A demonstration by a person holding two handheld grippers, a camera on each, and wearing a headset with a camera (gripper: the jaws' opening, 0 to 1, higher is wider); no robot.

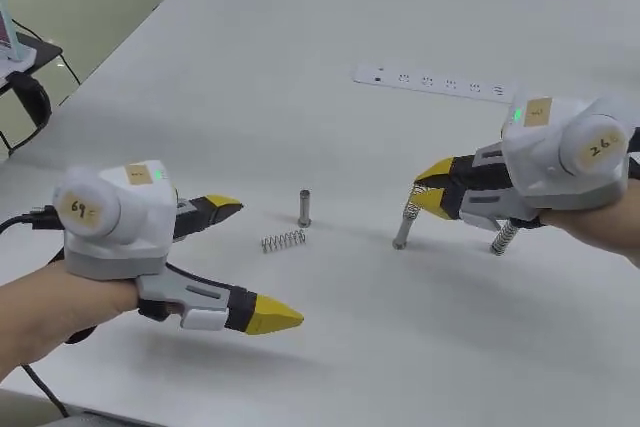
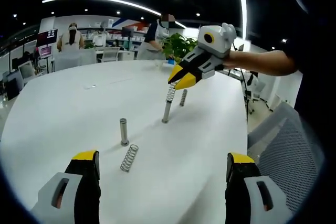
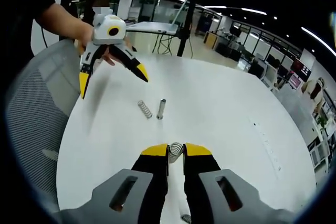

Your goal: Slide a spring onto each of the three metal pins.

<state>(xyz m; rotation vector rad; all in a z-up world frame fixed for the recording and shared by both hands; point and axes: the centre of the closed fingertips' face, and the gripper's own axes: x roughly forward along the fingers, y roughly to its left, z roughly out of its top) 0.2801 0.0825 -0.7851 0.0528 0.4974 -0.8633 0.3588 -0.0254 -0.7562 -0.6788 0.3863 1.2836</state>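
One spring (image 1: 283, 241) loose in head view, just beside bare pin (image 1: 304, 207); left gripper view: left gripper (image 2: 163, 157) wide open, near it; right gripper view: right gripper (image 3: 176, 151) pinched on second spring (image 3: 177, 146); looks light, squashy; wants gentle mid-coil hold.

A loose spring (image 1: 283, 241) lies just before an upright pin (image 1: 304, 207); another pin (image 1: 402, 234) stands rightward.

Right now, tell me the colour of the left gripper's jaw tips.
Yellow, on the left gripper; clearest in the head view.
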